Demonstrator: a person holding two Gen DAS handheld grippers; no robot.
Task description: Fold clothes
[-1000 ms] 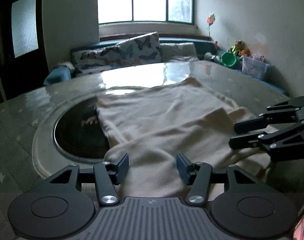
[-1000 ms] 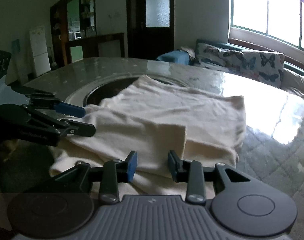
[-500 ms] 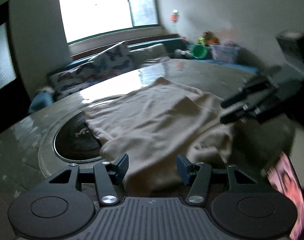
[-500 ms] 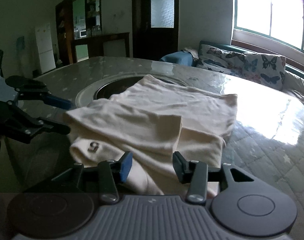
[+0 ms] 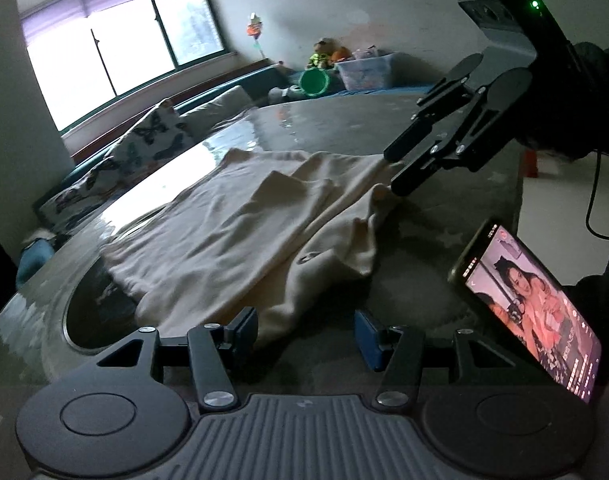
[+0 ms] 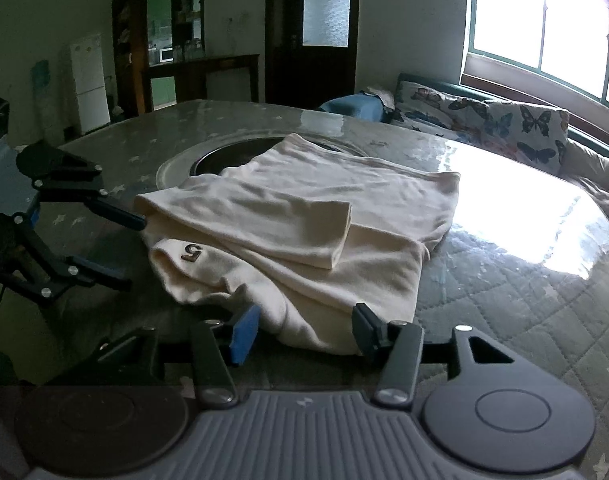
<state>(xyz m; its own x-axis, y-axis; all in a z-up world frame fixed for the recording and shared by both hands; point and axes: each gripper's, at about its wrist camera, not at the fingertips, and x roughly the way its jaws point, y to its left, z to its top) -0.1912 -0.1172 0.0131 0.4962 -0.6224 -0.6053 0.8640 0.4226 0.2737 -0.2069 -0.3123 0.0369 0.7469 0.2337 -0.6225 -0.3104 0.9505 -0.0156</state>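
Observation:
A cream garment (image 5: 244,232) lies partly folded on the quilted table, with a small "5" label (image 6: 192,253) near its front edge; it also shows in the right wrist view (image 6: 304,220). My left gripper (image 5: 306,334) is open and empty, just in front of the garment's near corner; it also shows in the right wrist view (image 6: 124,248), at the garment's left edge. My right gripper (image 6: 306,330) is open, its jaws standing either side of the garment's near edge; in the left wrist view it (image 5: 394,170) hovers at the far right corner.
A round metal-rimmed hotplate recess (image 6: 184,164) sits under the garment's far side. A lit phone (image 5: 532,304) leans at the table's right front. A sofa with butterfly cushions (image 6: 504,124) lies beyond the table. A cable (image 5: 592,208) hangs at right.
Both grippers have opened wider and pulled back from the garment. The left view has swung right, bringing the phone and right gripper into sight. The garment's near edge has slumped.

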